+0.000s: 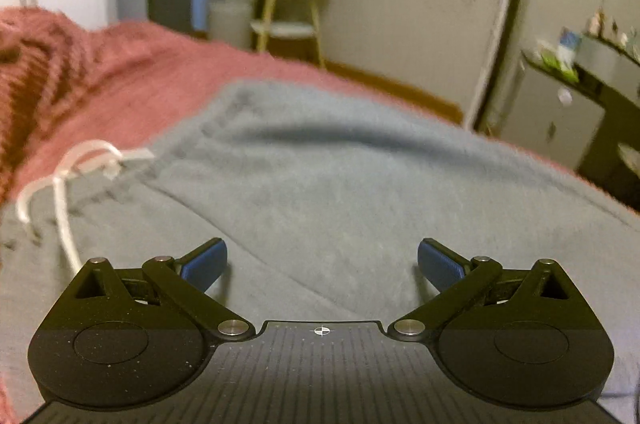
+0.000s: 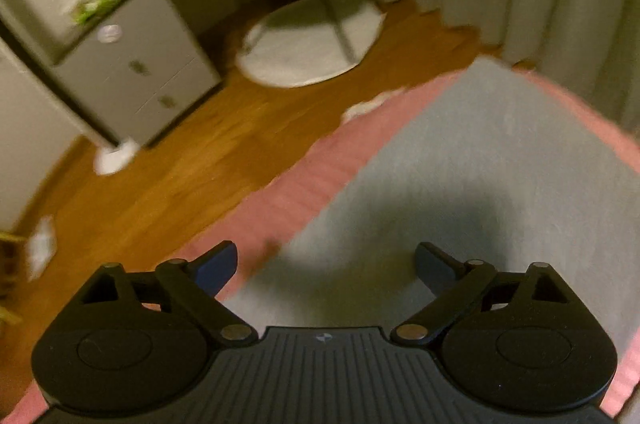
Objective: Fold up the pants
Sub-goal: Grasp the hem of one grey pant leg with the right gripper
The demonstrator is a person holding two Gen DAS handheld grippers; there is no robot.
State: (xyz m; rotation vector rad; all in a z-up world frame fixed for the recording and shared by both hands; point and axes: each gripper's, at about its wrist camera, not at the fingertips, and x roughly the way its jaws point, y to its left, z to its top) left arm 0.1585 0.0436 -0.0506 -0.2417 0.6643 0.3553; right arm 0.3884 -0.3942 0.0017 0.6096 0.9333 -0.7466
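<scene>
I have the grey pants spread on the pink blanket, filling the middle and lower half of the left wrist view. Their waistband end sits at the left of that frame, where the white drawstring loops over the cloth and onto the blanket. A long soft crease runs across the upper middle, and a seam or fold edge slants from the drawstring down toward the lower centre; I cannot tell whether that edge is 1 leg laid over the other.

My left gripper hangs low over the fabric with its 2 blue-padded fingers spread wide, pinching nothing.

In the right wrist view the pants run from the lower centre to the upper right, with a straight edge along the blanket that crosses the frame diagonally. Beyond it, at the left and top, lie the wooden floor, a grey cabinet and a round white rug. My right gripper is also splayed and empty, its shadow dark on the cloth just ahead.

My reading: the garment lies fairly flat, but I see no finished compact fold. At best a lengthwise fold is done; the crosswise folds are still to do, and neither gripper has a hold yet.
</scene>
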